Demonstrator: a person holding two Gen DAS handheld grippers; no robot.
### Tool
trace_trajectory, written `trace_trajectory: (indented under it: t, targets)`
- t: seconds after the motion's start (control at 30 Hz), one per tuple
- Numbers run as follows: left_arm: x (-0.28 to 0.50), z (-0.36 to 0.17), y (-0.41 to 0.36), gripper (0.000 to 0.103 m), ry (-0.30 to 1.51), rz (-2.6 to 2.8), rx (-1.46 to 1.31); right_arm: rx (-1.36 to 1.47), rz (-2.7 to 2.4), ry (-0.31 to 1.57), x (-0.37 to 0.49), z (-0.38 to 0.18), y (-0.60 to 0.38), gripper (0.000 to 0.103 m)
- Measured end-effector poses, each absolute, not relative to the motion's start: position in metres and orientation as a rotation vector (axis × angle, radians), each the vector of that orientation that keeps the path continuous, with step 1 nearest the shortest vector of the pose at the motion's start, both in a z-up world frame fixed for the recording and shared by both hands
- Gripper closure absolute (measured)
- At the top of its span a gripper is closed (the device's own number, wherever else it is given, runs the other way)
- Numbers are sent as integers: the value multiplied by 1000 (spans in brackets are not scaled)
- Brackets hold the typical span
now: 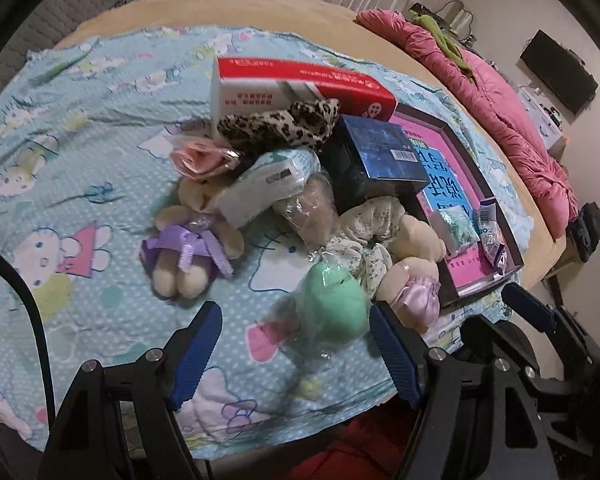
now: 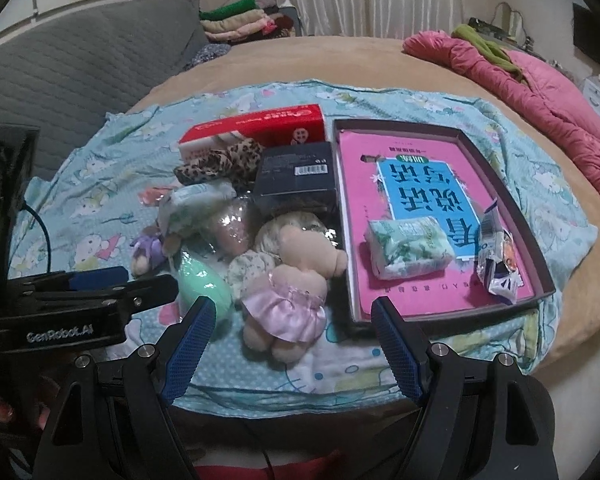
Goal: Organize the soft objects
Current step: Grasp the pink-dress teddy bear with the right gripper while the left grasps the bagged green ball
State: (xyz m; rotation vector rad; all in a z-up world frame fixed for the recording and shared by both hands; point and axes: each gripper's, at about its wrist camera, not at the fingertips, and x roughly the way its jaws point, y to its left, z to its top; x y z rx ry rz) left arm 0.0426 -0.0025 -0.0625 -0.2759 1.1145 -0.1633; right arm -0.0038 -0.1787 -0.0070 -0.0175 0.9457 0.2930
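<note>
A heap of soft things lies on a blue cartoon sheet (image 1: 80,168). It holds a green plush in plastic (image 1: 332,304) (image 2: 202,280), a bear in a purple dress (image 1: 192,240), a bear in a pink skirt (image 2: 288,292) (image 1: 412,276), a leopard cloth (image 1: 280,124) and a tissue pack (image 1: 260,188). My left gripper (image 1: 296,356) is open, just short of the green plush. My right gripper (image 2: 292,354) is open, just short of the pink-skirt bear. A dark tray (image 2: 540,276) with a pink book holds a tissue pack (image 2: 408,252) and a snack packet (image 2: 496,260).
A red and white box (image 1: 296,84) and a dark blue box (image 1: 376,160) lie at the back of the heap. A pink quilt (image 2: 540,88) lies along the bed's right side. A grey sofa (image 2: 80,64) stands at the left. The bed edge is right below the grippers.
</note>
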Motion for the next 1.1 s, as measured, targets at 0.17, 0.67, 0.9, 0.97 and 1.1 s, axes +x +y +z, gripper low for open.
trace_trajectory:
  t: [0.17,0.67,0.9,0.97,1.1]
  targets:
    - [55,-77,-7,27,1152,-181,-309,-14,285,977,-1,-14,-181,22]
    - [76,-94,-11,44,1172,-248,-353,-23,311,1023,12,-37,-164,22]
    - [76,-95,-1,52,1155,-270,-364,-29,315,1055,21,-53,-154,22]
    - [75,-96,3,53,1151,-278,-377,-37,316,1057,23,-56,-152,22]
    - [76,-97,9,55,1149,-288,-389,-48,306,1050,28,-60,-149,27]
